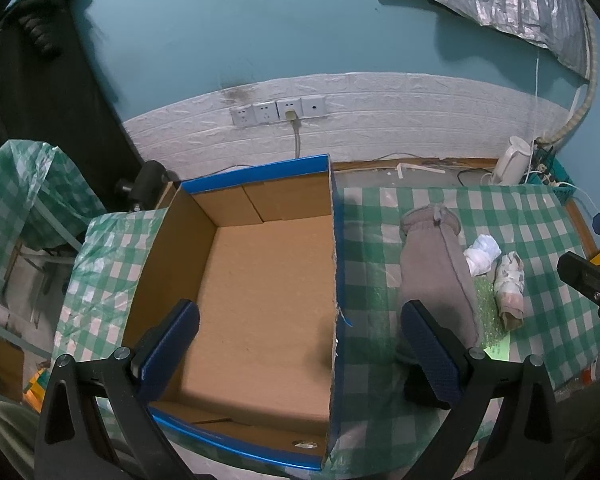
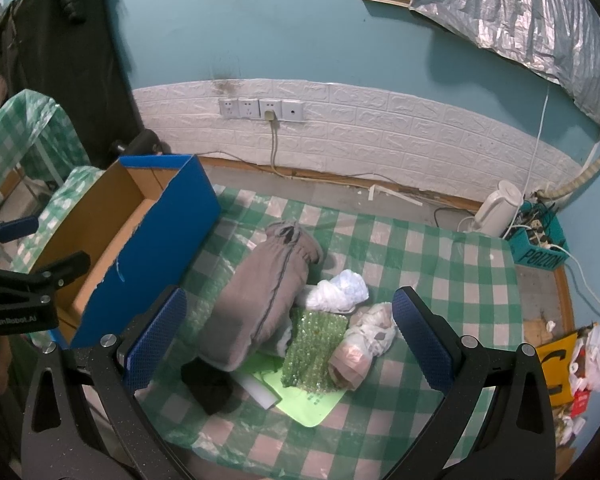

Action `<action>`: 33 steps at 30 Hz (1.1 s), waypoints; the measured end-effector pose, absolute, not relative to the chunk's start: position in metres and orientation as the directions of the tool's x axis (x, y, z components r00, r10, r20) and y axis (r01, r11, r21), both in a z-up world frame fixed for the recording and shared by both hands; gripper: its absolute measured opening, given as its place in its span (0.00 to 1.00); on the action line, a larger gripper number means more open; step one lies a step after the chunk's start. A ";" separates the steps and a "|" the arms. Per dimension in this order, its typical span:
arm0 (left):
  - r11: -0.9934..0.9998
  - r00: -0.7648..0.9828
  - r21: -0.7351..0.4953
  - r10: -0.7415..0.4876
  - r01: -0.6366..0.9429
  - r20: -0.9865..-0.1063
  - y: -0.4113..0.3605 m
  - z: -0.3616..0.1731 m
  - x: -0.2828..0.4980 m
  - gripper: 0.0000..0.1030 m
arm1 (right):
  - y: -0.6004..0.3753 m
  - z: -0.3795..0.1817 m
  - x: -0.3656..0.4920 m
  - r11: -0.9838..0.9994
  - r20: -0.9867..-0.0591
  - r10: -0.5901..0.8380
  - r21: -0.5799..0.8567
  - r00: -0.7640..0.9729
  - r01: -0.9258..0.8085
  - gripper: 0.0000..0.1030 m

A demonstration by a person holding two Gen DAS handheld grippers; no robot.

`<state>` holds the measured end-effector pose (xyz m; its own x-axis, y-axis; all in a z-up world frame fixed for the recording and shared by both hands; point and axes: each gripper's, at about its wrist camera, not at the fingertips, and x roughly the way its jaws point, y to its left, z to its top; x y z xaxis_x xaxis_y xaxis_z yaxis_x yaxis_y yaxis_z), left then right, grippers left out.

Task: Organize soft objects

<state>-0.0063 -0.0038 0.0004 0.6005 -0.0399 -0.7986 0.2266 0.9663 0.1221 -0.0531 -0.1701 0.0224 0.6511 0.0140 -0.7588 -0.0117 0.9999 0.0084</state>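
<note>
An open cardboard box [image 1: 260, 172] with blue outer walls stands on the left of the checked tablecloth, and nothing lies inside it. My left gripper [image 1: 300, 348] hovers open over its near right wall, holding nothing. Right of the box lie a grey rolled garment [image 2: 260, 292], a black cloth [image 2: 210, 384], green bubble wrap [image 2: 316, 344], a white crumpled bag [image 2: 340, 286] and a patterned roll [image 2: 360, 344]. My right gripper [image 2: 290, 340] hangs open above this pile, its fingers wide on either side and touching none of it.
A white kettle [image 2: 496, 208] and a blue basket of cables [image 2: 540, 244] stand at the back right. A yellow bag and litter [image 2: 556, 364] lie past the table's right edge. A green sheet [image 2: 312, 400] lies under the pile. Wall sockets [image 2: 260, 109] are behind.
</note>
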 end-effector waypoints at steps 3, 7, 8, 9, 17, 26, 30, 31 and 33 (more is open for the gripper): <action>0.965 0.598 0.124 -0.039 0.229 -0.800 -0.005 0.000 -0.006 0.99 | -0.170 0.023 -0.053 1.000 -0.759 0.014 0.007 0.651 -0.013 0.99; 0.967 0.596 0.119 -0.041 0.227 -0.802 -0.006 0.000 -0.006 0.99 | -0.170 0.022 -0.053 1.000 -0.760 0.013 0.007 0.650 -0.012 0.99; 0.967 0.597 0.120 -0.041 0.227 -0.802 -0.006 0.000 -0.006 0.99 | -0.170 0.022 -0.053 1.000 -0.760 0.013 0.007 0.650 -0.012 0.99; 0.967 0.597 0.120 -0.041 0.227 -0.802 -0.006 -0.001 -0.006 0.99 | -0.170 0.022 -0.053 1.000 -0.760 0.013 0.007 0.650 -0.012 0.99; 0.966 0.595 0.118 -0.043 0.230 -0.802 -0.007 -0.001 -0.007 0.99 | -0.170 0.022 -0.052 1.000 -0.760 0.013 0.006 0.649 -0.012 0.99; 0.966 0.589 0.115 -0.045 0.230 -0.807 -0.010 -0.004 -0.008 0.99 | -0.171 0.019 -0.051 1.000 -0.761 0.010 0.008 0.648 -0.006 0.99; 0.965 0.587 0.118 -0.045 0.236 -0.809 -0.014 -0.006 -0.010 0.99 | -0.177 0.019 -0.056 1.000 -0.762 0.009 0.010 0.648 -0.001 0.99; 0.964 0.585 0.117 -0.046 0.238 -0.810 -0.014 -0.006 -0.009 0.99 | -0.177 0.018 -0.057 1.000 -0.761 0.009 0.010 0.648 -0.002 0.99; 0.963 0.583 0.119 -0.045 0.240 -0.811 -0.015 -0.006 -0.008 0.99 | -0.177 0.020 -0.054 1.000 -0.762 0.007 0.007 0.648 -0.002 0.99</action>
